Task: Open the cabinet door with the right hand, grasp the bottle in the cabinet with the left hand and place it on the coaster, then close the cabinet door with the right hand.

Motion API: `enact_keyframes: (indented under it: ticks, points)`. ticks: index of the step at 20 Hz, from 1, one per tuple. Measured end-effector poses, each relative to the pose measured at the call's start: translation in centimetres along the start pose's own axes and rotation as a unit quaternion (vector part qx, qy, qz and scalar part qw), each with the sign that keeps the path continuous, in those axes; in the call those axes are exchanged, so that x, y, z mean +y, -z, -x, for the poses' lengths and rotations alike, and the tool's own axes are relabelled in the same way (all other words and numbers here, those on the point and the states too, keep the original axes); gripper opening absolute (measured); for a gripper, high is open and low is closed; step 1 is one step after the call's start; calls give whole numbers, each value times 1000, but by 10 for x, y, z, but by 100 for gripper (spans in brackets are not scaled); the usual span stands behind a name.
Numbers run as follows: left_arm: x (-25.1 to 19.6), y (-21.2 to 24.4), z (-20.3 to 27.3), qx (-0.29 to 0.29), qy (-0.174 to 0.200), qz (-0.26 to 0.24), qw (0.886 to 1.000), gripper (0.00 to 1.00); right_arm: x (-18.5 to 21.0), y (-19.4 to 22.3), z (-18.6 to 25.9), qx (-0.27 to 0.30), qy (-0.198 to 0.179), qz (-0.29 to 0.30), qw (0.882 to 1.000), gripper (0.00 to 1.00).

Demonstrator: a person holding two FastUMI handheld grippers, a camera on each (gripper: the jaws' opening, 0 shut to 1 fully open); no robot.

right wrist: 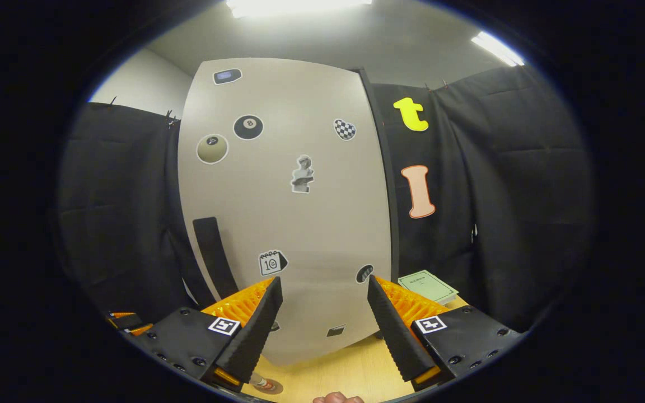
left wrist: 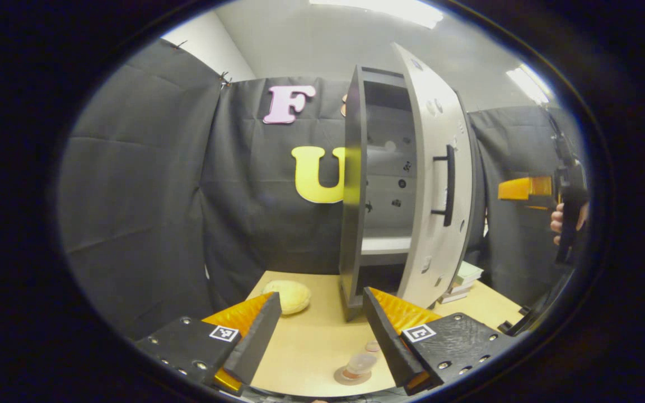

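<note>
Left gripper view, left to right: left gripper (left wrist: 319, 336) fingers spread wide, nothing between them, hovering over the table (left wrist: 311, 347). A round tan object (left wrist: 289, 295) lies on the table beyond the left finger; can't tell what it is. Bottle (left wrist: 359, 365) stands on the coaster (left wrist: 350, 377) between the fingers near the bottom edge, small and blurred. Cabinet (left wrist: 354, 184) stands at the table's back; door (left wrist: 437, 179) partly open, black handle (left wrist: 449, 184) facing out. Shelves inside are dim, bottom compartment too dark to read. Stacked books (left wrist: 462, 280) sit just behind the door, mostly hidden by it. Far right: right gripper (left wrist: 524, 189) and the hand (left wrist: 559, 223) holding it, well apart from the handle.

Right gripper view: right gripper (right wrist: 325, 313) fingers wide apart, holding nothing, facing the sticker-covered door (right wrist: 283, 212). Handle (right wrist: 213, 257) is left of the fingers, lower end hidden behind the left one. Bottle (right wrist: 263, 384) cut off at the bottom edge. Green book (right wrist: 428, 285) right of the door, with open table below it.
</note>
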State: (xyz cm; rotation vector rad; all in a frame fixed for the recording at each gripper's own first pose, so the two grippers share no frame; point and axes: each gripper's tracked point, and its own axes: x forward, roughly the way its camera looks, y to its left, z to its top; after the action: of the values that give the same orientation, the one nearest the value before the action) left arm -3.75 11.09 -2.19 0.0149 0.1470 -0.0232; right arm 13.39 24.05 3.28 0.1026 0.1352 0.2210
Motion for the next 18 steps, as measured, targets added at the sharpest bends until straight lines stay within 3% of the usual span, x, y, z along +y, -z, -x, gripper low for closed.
enact_keyframes:
  ticks: [5, 6, 7, 10, 11, 12, 18]
  points:
    - [-34, -55, -22, -29, 5, 23, 999, 89, -44, -10, -7, -24, 30, 9, 999, 98]
    - [-41, -61, -26, -36, 4, 24, 999, 88, -52, -12, -8, -27, 32, 15, 999, 92]
    - [-48, -65, -30, -43, 1, 25, 999, 88, -59, -13, -9, -31, 33, 19, 999, 98]
    - [-64, -54, -47, -32, -16, 34, 999, 90, -85, -13, -6, -39, 38, 27, 998, 98]
    - [-73, -51, -50, -30, -18, 40, 999, 88, -92, -11, -5, -42, 38, 28, 998, 92]
    - [-78, -50, -51, -29, -19, 44, 998, 88, -101, -8, -2, -44, 41, 30, 998, 98]
    - [-101, -51, -57, -41, -32, 33, 998, 88, -144, 21, -2, -16, 50, 17, 998, 98]
